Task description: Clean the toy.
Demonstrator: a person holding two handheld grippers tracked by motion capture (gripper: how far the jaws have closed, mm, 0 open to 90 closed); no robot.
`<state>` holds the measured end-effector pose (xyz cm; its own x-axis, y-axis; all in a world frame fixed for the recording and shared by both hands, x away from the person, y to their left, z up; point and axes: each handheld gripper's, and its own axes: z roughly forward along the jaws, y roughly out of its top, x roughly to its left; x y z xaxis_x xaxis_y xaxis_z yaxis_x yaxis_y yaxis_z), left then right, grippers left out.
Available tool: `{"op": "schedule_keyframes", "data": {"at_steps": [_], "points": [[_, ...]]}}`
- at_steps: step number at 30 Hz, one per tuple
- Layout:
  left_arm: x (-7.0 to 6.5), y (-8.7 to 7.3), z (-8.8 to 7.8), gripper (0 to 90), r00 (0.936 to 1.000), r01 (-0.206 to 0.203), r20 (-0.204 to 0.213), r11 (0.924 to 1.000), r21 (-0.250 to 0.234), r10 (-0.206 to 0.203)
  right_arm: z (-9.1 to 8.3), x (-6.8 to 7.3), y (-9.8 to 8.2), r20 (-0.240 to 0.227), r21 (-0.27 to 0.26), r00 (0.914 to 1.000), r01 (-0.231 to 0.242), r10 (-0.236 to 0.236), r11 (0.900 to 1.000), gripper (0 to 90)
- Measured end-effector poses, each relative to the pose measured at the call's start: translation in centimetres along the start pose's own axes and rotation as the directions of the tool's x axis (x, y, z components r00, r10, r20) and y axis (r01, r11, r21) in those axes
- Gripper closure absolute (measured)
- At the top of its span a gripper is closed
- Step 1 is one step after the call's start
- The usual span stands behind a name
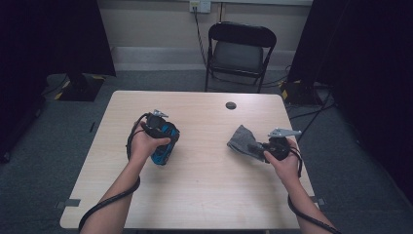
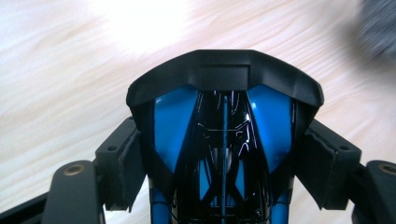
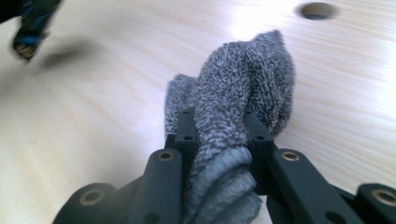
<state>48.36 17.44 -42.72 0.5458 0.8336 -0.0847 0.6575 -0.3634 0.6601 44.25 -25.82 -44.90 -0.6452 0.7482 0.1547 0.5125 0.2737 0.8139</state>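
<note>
Gripping a blue and black toy car (image 2: pixel 223 140), the left tongs (image 1: pixel 163 141) pinched it across its body, pads (image 2: pixel 125 163) pressed against both flanks, above the left half of the counter (image 1: pixel 204 195). In the left gripper view the car's black spoiler or bumper faced away from the camera, with glossy dark panels between blue bodywork. The right tongs (image 1: pixel 258 147) were clamped tight on a grey cloth (image 3: pixel 243 93), its bunched end rising between the jaws over the right half of the counter, near the round cable hole (image 1: pixel 231 105).

Handling judgement: the car appeared rigid and light, moulded plastic by the look of it, with a smooth shiny surface that could slip under a loose hold; the flat sides were the sound place to take it, not the thin rear wing, which might snap. The cloth looked soft, limp and terry-textured; it would sag and fold wherever unsupported, so a gathered bunch, as held, gave the firmest purchase.

Limits of observation: the car's wheels and underside were hidden by the hand and tongs. Whether car or cloth touched the counter could not be determined. The far car in the right gripper view was blurred. A folding chair (image 1: pixel 239 51) stood beyond the counter.
</note>
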Motion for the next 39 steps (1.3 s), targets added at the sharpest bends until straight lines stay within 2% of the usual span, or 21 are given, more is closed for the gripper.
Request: {"op": "schedule_keyframes", "data": {"at_steps": [2,3,5,7,9,10,12,14,17,19,20,21,23,26,27,29,30,33,36,38,39], "points": [[0.2,-0.2,0.3,25.5,1.0,0.007,-0.003,1.0,0.001,-0.007,0.1,-0.7,-0.5,0.05,0.006,0.9987,-0.003,0.003,1.0,70.6],[0.5,-0.6,0.9,25.4,0.9995,0.031,-0.003,0.9995,0.012,-0.031,0.3,-1.1,-0.9,0.074,0.012,0.9971,-0.021,0.02,1.0,70.3],[0.5,-0.9,1.4,25.4,0.9992,0.041,-0.003,0.9992,0.006,-0.041,0.6,-1.5,-1.4,0.086,0.022,0.9959,-0.028,0.026,0.999,68.0],[0.5,-1.2,2.0,25.4,0.9986,0.052,-0.006,0.9986,0.012,-0.052,1.0,-1.6,-1.8,0.122,0.036,0.9922,-0.029,0.024,0.999,64.5],[0.5,-1.4,2.4,25.3,0.9988,0.046,-0.014,0.9987,0.021,-0.046,1.2,-1.7,-2.0,0.125,0.038,0.9918,-0.032,0.027,0.999,63.1],[0.4,-1.7,2.9,25.2,0.999,0.031,-0.033,0.9985,0.044,-0.029,1.4,-1.9,-2.5,0.155,0.043,0.9874,-0.04,0.033,0.998,58.4],[0.3,-2.0,3.4,25.2,0.9991,0.02,-0.039,0.9986,0.05,-0.018,1.4,-2.1,-2.7,0.155,0.052,0.9874,-0.038,0.029,0.998,55.1],[0.2,-2.3,3.8,25.1,0.9991,0.021,-0.039,0.9984,0.053,-0.019,1.3,-2.1,-2.8,0.166,0.049,0.9858,-0.035,0.027,0.998,47.9],[-0.1,-2.8,4.4,25.0,0.9988,-0.002,-0.048,0.9968,0.08,0.005,1.1,-2.1,-2.9,0.179,0.052,0.9838,-0.011,0.002,0.999,34.7],[-0.2,-3.1,4.7,24.7,0.9984,-0.011,-0.054,0.9956,0.093,0.016,0.9,-2.0,-2.9,0.175,0.037,0.9845,-0.004,-0.002,0.999,29.6],[-0.3,-3.1,4.7,24.4,0.9983,-0.01,-0.057,0.9964,0.084,0.015,0.8,-2.0,-2.8,0.184,0.032,0.9828,0.001,-0.007,0.999,27.2],[-0.3,-3.1,4.6,23.2,0.9986,0.009,-0.052,0.9971,0.076,-0.005,0.6,-1.9,-2.8,0.187,0.028,0.9822,0.009,-0.015,1.0,26.2],[-0.3,-2.8,4.3,20.7,0.999,0.015,-0.044,0.9963,0.085,-0.011,0.4,-1.9,-2.6,0.192,0.029,0.9812,0.015,-0.02,0.999,24.8],[-0.2,-2.5,3.7,20.3,0.9986,0.038,-0.04,0.9969,0.068,-0.035,0.1,-1.9,-2.4,0.181,0.032,0.9833,0.018,-0.024,0.999,24.4],[-0.4,-2.4,3.0,20.1,0.9988,0.041,-0.03,0.9978,0.051,-0.04,-0.4,-1.6,-2.1,0.178,0.016,0.9834,0.031,-0.033,0.999,23.7],[-0.7,-2.4,2.2,19.0,0.9996,0.022,-0.016,0.9996,0.018,-0.022,-0.8,-1.3,-1.8,0.166,0.001,0.9857,0.03,-0.03,1.0,23.4],[-1.0,-2.4,1.7,20.1,0.9998,0.018,0.008,0.9998,-0.001,-0.018,-0.9,-1.1,-1.7,0.16,-0.003,0.9864,0.038,-0.037,0.999,23.4],[-2.2,-2.3,0.4,19.1,0.9991,-0.021,0.037,0.9986,-0.049,0.023,-1.3,-0.2,-1.4,0.14,-0.003,0.9878,0.069,-0.068,0.998,23.3],[-3.7,-2.5,-0.6,17.2,0.994,-0.023,0.105,0.9958,-0.088,0.032,-1.4,1.0,-1.4,0.104,0.005,0.9912,0.081,-0.081,0.997,22.4],[-4.1,-2.6,-0.8,17.0,0.9918,-0.03,0.121,0.9946,-0.099,0.041,-1.3,1.4,-1.5,0.092,0.013,0.9923,0.082,-0.083,0.997,21.8],[-5.0,-3.0,-1.0,16.2,0.9869,-0.042,0.15,0.9932,-0.109,0.058,-1.3,2.3,-1.6,0.068,0.012,0.9933,0.093,-0.093,0.996,21.2]]}}
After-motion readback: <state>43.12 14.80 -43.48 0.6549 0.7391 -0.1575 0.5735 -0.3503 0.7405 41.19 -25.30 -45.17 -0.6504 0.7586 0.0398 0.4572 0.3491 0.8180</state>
